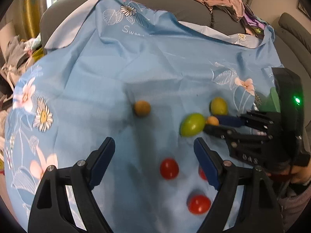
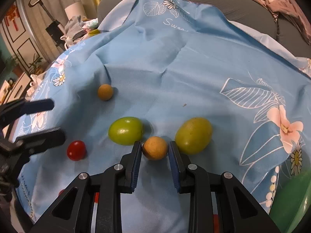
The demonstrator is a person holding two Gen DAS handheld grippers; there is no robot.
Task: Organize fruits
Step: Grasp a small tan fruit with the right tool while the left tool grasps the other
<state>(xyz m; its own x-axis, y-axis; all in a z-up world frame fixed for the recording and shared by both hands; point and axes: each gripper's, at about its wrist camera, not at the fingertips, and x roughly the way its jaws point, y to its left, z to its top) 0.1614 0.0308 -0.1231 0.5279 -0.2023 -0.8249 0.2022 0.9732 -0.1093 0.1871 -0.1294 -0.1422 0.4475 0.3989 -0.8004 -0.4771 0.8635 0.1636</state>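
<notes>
- The small orange fruit (image 2: 155,148) sits on the blue cloth (image 2: 194,68) between the right gripper (image 2: 155,151) fingers, which stand apart around it; whether they touch it I cannot tell.
- Two green fruits (image 2: 126,130) (image 2: 193,135) flank it just beyond the tips.
- The left gripper (image 1: 154,145) is wide apart and empty, with the red fruits (image 1: 169,168) near it.
- A second orange fruit (image 2: 105,91) lies well apart, so sorting looks only partly done.
</notes>
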